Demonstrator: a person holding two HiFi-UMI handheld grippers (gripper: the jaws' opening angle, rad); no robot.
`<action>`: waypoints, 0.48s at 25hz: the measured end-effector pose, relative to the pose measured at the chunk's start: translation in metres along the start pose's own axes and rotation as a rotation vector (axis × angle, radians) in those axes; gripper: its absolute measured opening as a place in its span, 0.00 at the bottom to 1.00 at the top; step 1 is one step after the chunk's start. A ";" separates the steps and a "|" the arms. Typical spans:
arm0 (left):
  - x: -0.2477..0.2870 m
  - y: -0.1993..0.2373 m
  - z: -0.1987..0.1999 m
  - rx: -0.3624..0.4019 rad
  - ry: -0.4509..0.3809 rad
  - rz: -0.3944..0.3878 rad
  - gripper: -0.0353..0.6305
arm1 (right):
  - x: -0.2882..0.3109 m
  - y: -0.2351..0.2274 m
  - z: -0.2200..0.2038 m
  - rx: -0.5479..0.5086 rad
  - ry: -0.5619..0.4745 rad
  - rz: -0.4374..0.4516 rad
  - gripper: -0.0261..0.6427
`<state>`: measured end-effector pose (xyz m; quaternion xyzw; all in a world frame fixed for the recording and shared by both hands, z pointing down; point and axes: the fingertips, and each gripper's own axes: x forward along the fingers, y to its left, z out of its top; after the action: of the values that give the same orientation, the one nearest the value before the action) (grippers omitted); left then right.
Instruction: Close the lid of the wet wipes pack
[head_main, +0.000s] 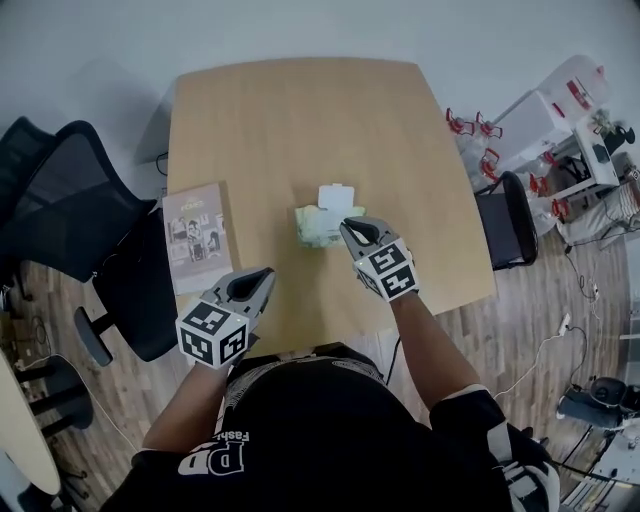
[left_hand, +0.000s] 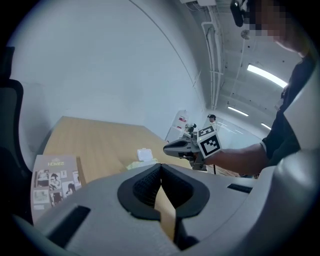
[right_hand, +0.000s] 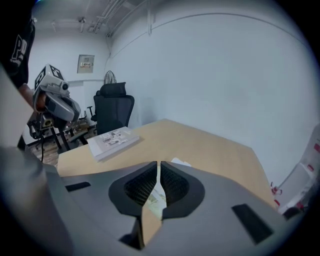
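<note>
Grey right gripper (head_main: 351, 227) tilted down beside wipes pack (head_main: 316, 228).

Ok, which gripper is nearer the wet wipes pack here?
Right. The right gripper has its tips at the right edge of the wet wipes pack, touching or not I cannot tell; the left gripper is clearly apart, nearer the person and left of it.

My right gripper (right_hand: 158, 166) blocks most of the wipes pack (right_hand: 155, 196) in its own view, and only a sliver shows. My left gripper (left_hand: 161, 169) covers the book's (left_hand: 55, 179) lower edge, and the book's smaller print is unreadable.
</note>
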<state>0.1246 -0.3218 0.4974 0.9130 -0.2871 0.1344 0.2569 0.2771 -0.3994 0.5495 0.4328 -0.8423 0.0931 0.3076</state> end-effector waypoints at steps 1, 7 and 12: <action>0.001 0.002 0.000 -0.002 -0.001 0.016 0.08 | 0.006 -0.006 0.000 -0.020 0.006 0.004 0.05; 0.004 0.006 -0.001 -0.035 -0.018 0.097 0.08 | 0.040 -0.033 0.002 -0.111 0.044 0.037 0.10; -0.003 0.013 -0.001 -0.061 -0.026 0.146 0.08 | 0.074 -0.050 0.003 -0.154 0.086 0.053 0.13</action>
<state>0.1141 -0.3292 0.5026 0.8830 -0.3603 0.1322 0.2702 0.2828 -0.4808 0.5856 0.3811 -0.8441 0.0544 0.3733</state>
